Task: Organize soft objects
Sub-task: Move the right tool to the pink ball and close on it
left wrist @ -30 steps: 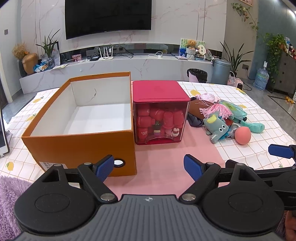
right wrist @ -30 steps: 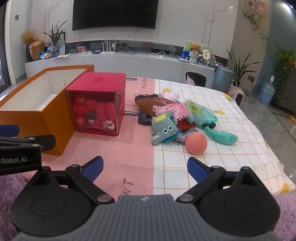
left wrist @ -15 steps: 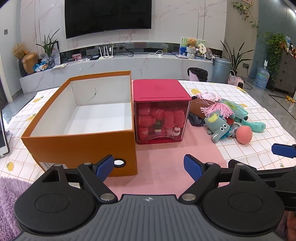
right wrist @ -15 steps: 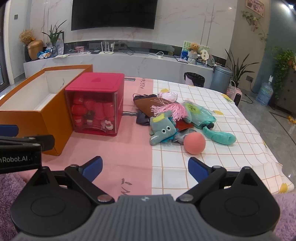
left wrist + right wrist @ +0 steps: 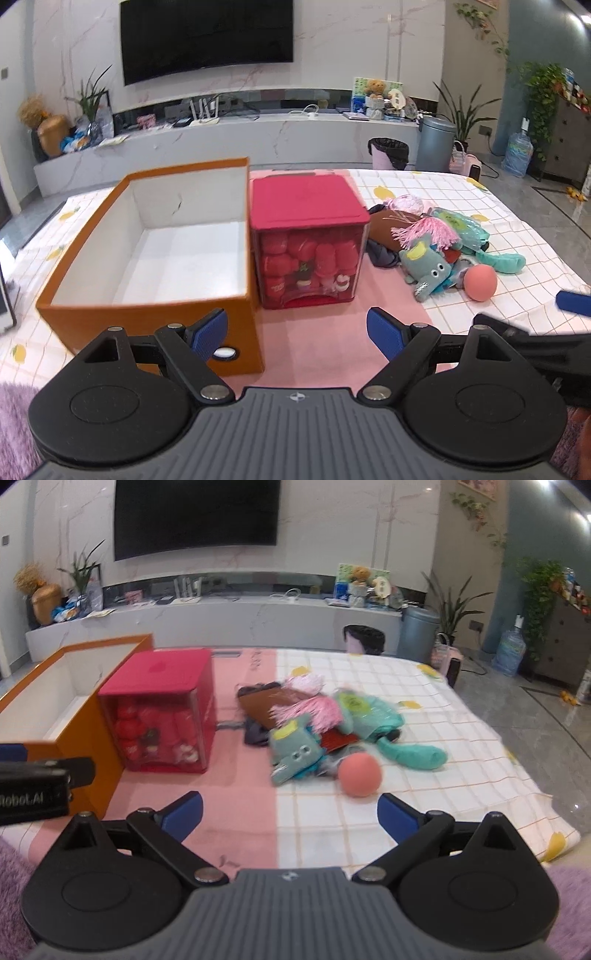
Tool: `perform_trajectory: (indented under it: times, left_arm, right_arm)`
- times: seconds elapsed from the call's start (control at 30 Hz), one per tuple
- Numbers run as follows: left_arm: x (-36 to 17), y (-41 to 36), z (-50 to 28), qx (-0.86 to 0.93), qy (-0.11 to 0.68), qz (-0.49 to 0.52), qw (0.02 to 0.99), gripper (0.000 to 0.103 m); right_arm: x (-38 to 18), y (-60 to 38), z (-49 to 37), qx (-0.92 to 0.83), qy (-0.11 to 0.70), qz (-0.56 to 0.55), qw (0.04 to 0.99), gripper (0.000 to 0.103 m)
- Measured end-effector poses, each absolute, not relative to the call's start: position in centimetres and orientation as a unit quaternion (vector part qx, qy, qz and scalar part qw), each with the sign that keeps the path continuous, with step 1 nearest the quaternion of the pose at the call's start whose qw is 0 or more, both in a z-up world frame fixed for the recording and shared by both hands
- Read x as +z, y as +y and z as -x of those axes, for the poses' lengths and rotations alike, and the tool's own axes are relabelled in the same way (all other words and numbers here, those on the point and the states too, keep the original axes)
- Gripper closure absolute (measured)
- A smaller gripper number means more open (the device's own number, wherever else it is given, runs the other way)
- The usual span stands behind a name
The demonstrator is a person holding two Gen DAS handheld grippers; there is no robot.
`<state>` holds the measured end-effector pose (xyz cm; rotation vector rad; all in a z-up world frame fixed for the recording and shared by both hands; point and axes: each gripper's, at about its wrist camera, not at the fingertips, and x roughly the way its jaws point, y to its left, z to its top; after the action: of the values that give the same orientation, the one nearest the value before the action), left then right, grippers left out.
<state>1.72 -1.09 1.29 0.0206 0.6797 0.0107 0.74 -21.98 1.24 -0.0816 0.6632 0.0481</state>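
Closing on the plush heap [image 5: 325, 731] over the last second, the right tongs [image 5: 290, 814] gape wide, empty — grasping comes next. The left tongs [image 5: 295, 332], equally spread and empty, face the stiff orange cardboard box [image 5: 147, 306]. The heap — fuzzy elephant [image 5: 295, 751], smooth round ball [image 5: 359, 775] — lies mid-desk toward its right edge.

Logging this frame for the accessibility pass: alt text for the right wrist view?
The right gripper is open and empty above a table, facing a pile of soft toys with a pink ball nearest. To the left stand a red-lidded clear bin of red items and an open orange box; the left gripper juts in at the left edge.
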Motion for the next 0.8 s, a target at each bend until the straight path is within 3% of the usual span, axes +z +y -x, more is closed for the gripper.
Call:
perform_trajectory:
  times: [0.3, 0.43, 0.6, 0.8]
  left_arm:
    - [0.0, -5.8, -3.9, -0.073, 0.357, -0.099, 0.926, 0.003]
    - [-1.5, -7.7, -4.9, -0.097, 0.364, -0.116, 0.919, 0.003]
    - [-3.2, -8.1, -5.4, -0.126, 0.352, -0.105, 0.922, 0.003]
    - [-4.6, -7.4, -5.5, -0.12, 0.349, -0.096, 0.925, 0.003]
  right_arm:
    - [3.0, -29.0, -6.3, -0.032, 0.367, -0.024, 0.929, 0.003]
    - [1.7, -30.9, -10.5, 0.008, 0.433, -0.073, 0.899, 0.014]
    - [-1.5, -30.8, -14.7, 0.031, 0.502, -0.097, 0.859, 0.015]
    - [-3.3, -30.8, -17.9, 0.012, 0.523, -0.108, 0.845, 0.015]
